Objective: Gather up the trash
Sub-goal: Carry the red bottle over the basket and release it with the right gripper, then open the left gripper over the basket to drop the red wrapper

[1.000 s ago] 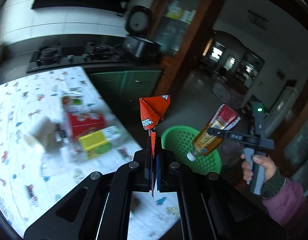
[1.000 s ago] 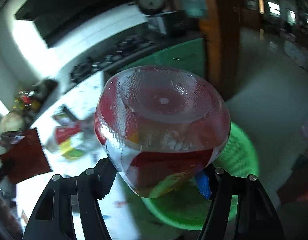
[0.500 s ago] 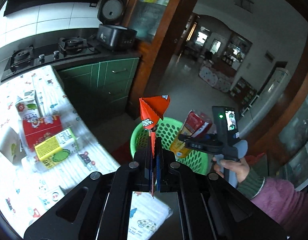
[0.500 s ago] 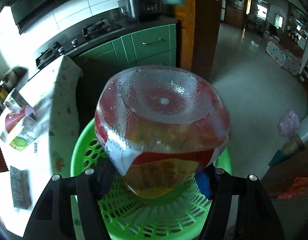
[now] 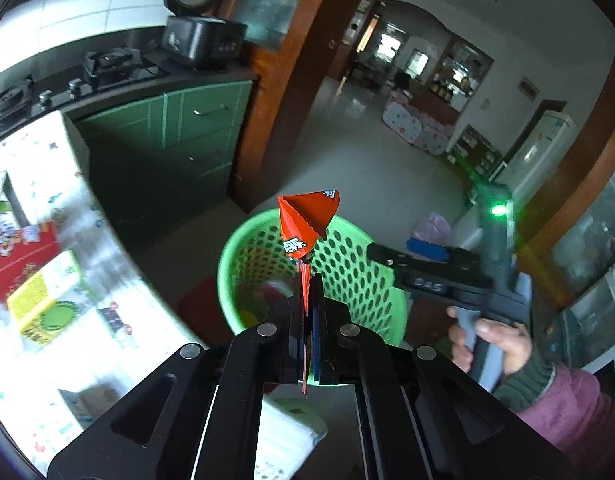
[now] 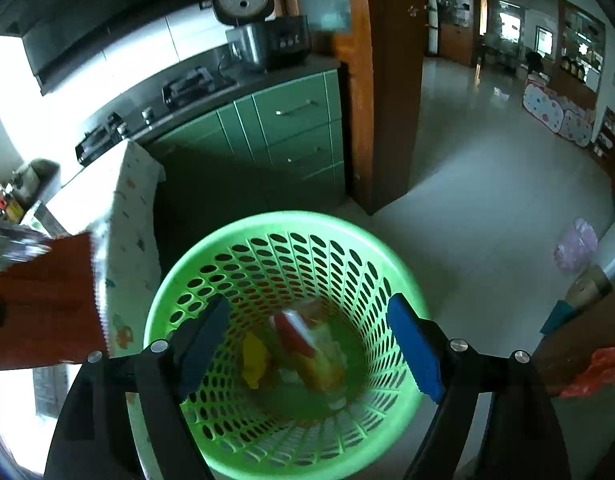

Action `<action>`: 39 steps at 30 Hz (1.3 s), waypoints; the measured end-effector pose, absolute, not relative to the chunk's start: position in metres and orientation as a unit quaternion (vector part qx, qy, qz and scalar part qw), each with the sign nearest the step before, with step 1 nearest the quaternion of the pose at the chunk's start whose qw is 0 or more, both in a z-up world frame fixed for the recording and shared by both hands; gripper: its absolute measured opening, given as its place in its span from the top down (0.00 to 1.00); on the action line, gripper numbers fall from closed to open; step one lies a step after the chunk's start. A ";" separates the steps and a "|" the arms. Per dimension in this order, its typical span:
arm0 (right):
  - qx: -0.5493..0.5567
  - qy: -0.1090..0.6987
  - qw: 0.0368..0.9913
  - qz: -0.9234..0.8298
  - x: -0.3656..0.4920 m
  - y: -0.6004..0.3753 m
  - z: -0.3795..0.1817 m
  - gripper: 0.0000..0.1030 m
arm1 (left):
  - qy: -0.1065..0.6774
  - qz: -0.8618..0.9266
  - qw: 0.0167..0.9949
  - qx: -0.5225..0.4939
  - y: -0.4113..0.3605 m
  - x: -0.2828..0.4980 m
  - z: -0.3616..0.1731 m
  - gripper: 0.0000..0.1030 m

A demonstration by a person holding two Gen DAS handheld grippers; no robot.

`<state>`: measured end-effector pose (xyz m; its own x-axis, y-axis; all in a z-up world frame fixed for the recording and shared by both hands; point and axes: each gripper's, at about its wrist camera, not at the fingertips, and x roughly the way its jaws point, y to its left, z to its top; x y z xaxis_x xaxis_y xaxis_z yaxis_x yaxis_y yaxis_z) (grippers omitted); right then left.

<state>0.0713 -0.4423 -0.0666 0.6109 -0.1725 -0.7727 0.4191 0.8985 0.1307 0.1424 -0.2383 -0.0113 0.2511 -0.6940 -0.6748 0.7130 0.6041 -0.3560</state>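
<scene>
Left hand-held gripper (image 5: 307,280) clamped on red wrapper (image 5: 307,222), above basket (image 6: 167,292) rim beside bench (image 6: 131,216) edge. Right hand-held gripper (image 6: 307,340) jaws opening, nothing between them; bottle (image 6: 307,344) lies in basket.

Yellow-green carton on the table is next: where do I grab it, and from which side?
Grip the yellow-green carton across its two long sides, coming down from above. It appears to lie flat on the patterned tablecloth with its broad face up, so the narrow width should fit the jaws.

Home kitchen: gas hob (image 6: 187,82), rice cooker (image 6: 243,12), green cabinets (image 6: 283,128).
</scene>
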 end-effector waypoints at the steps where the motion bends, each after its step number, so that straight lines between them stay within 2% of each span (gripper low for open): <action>1: 0.153 0.404 0.886 -0.168 0.066 -0.443 -0.063 0.24 | 0.423 -0.446 0.788 0.014 -0.243 0.142 -0.013 0.99; 13: 0.179 0.373 0.894 -0.172 0.018 -0.445 -0.041 0.20 | 0.473 -0.449 0.757 0.036 -0.282 0.132 -0.050 0.95; 14: 0.181 0.372 0.894 -0.172 0.016 -0.445 -0.042 0.20 | 0.476 -0.447 0.756 0.037 -0.283 0.131 -0.052 0.92; 15: 0.184 0.372 0.894 -0.172 0.014 -0.445 -0.042 0.20 | 0.481 -0.445 0.755 0.039 -0.284 0.130 -0.054 0.81; 17: 0.190 0.369 0.894 -0.169 0.010 -0.444 -0.042 0.20 | 0.482 -0.443 0.756 0.034 -0.284 0.131 -0.055 0.67; 21: 0.192 0.366 0.895 -0.166 0.005 -0.439 -0.041 0.20 | 0.480 -0.442 0.757 0.032 -0.280 0.127 -0.055 0.52; 26: 0.191 0.364 0.899 -0.153 0.002 -0.428 -0.037 0.20 | 0.470 -0.430 0.770 0.031 -0.262 0.122 -0.048 0.49; 39: 0.180 0.374 0.906 -0.082 0.019 -0.376 -0.036 0.20 | 0.437 -0.362 0.823 0.004 -0.175 0.115 -0.022 0.49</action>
